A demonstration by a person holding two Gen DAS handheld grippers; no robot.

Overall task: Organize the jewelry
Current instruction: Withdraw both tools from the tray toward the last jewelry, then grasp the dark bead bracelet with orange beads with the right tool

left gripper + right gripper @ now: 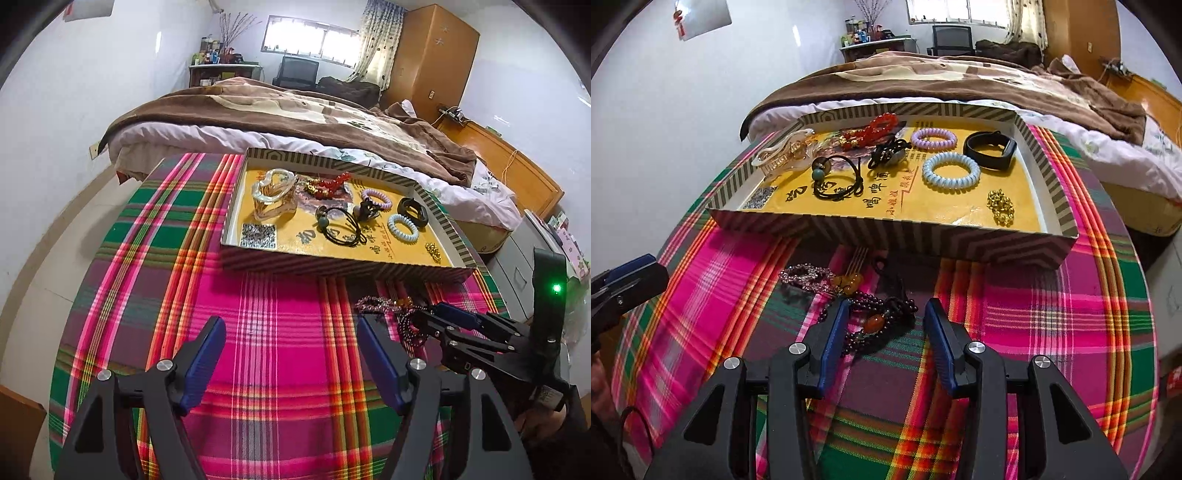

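Observation:
A striped box lid tray (343,264) (886,236) with a yellow floor holds a glass heart dish (274,194), red beads (330,184), black hair ties (341,223), purple (933,138) and blue (951,170) coil ties, a black band (990,149) and a gold chain (1000,207). In front of it on the cloth lies a dark bead necklace with an orange stone (873,321) and a pink bead bracelet (805,275). My right gripper (884,314) is open, its jaws around the dark necklace. My left gripper (291,334) is open and empty over the cloth.
A pink and green plaid cloth (258,369) covers the table. A bed with a brown blanket (277,110) stands right behind the tray. A wooden desk (509,166) and grey cabinet (517,266) are to the right.

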